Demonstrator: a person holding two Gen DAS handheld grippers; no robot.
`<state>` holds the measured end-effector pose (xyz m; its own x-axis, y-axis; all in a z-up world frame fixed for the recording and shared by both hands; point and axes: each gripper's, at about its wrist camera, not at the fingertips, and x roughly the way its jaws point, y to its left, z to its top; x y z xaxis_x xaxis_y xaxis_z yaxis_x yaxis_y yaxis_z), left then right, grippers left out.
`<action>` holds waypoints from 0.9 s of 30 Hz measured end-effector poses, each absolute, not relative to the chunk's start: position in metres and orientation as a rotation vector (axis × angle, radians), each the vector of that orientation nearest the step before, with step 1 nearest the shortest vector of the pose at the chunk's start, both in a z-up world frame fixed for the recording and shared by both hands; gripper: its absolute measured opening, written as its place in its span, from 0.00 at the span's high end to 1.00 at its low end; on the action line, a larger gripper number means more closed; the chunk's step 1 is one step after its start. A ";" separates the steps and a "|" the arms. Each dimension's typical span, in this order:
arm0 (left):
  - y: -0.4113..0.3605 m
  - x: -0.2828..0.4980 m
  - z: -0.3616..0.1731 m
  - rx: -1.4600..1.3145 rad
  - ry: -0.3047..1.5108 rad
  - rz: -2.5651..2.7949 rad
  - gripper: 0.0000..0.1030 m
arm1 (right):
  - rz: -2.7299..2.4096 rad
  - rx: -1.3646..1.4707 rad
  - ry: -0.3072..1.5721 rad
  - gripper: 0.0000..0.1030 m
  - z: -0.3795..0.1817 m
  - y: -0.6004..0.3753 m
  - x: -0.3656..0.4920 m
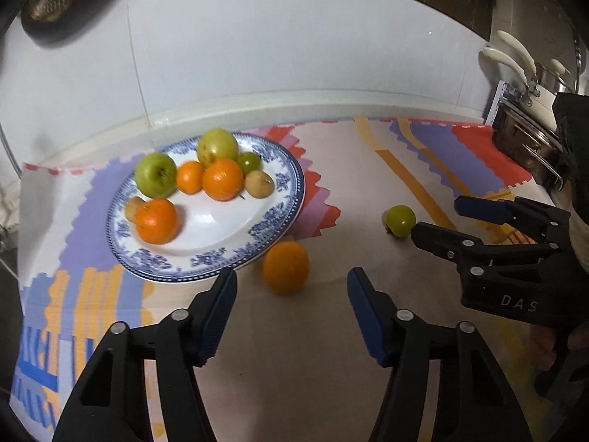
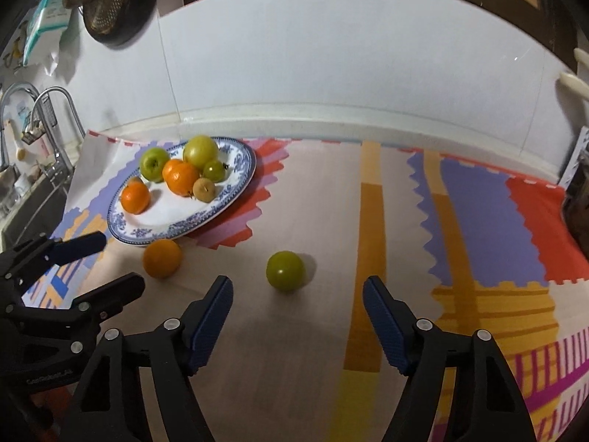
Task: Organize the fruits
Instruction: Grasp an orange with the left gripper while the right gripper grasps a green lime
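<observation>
- You are holding the left claw (image 1: 291, 287) partly open with nothing between its blue pads, and you are lining its gap up on the loose orange (image 1: 286, 267), which is sitting on the worktop just beside the plate's near rim.
- You are keeping the right claw (image 2: 297, 293) partly open and empty as well, its jaws framing the loose green fruit (image 2: 285, 271) (a small round one, its kind hard to tell), so that each claw is taking its own stray fruit.
- Both claws are pointing steeply down at the worktop (image 2: 302, 350), which, as I judge it, suits a grasp from above on round fruit that could roll.
- The blue-patterned plate (image 1: 279, 217) is lying farther back on the colourful mat (image 2: 497, 228) and is carrying the gathered fruit: oranges, green apples and smaller brownish ones, bunched toward its far side.
- That bunching is leaving bare white space at the near side, probably the easiest landing spot for the two strays.
</observation>
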<state>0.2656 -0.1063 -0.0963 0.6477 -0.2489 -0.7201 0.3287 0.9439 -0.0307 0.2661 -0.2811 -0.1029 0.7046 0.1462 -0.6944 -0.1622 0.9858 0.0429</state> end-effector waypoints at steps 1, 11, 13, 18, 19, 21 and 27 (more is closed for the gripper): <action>-0.107 0.269 -0.098 0.102 0.815 -0.331 0.44 | 0.174 -0.022 0.776 0.33 -0.105 -0.281 0.269; -0.114 0.287 -0.111 0.109 0.847 -0.335 0.58 | 0.211 -0.008 0.842 0.51 -0.121 -0.274 0.292; -0.116 0.289 -0.112 0.121 0.840 -0.333 0.59 | 0.216 -0.002 0.854 0.54 -0.125 -0.274 0.295; -0.118 0.294 -0.115 0.122 0.858 -0.338 0.66 | 0.215 -0.003 0.860 0.60 -0.127 -0.274 0.299; -0.118 0.294 -0.115 0.122 0.857 -0.338 0.66 | 0.213 -0.003 0.861 0.61 -0.127 -0.274 0.300; -0.118 0.293 -0.115 0.128 0.852 -0.339 0.66 | 0.218 -0.004 0.861 0.68 -0.127 -0.273 0.300; -0.118 0.292 -0.115 0.131 0.841 -0.343 0.67 | 0.218 -0.008 0.861 0.71 -0.127 -0.273 0.300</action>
<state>0.2921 -0.1177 -0.1149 0.6158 -0.2458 -0.7486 0.3483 0.9371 -0.0212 0.2999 -0.2730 -0.1269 0.6309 0.1867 -0.7531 -0.1935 0.9778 0.0803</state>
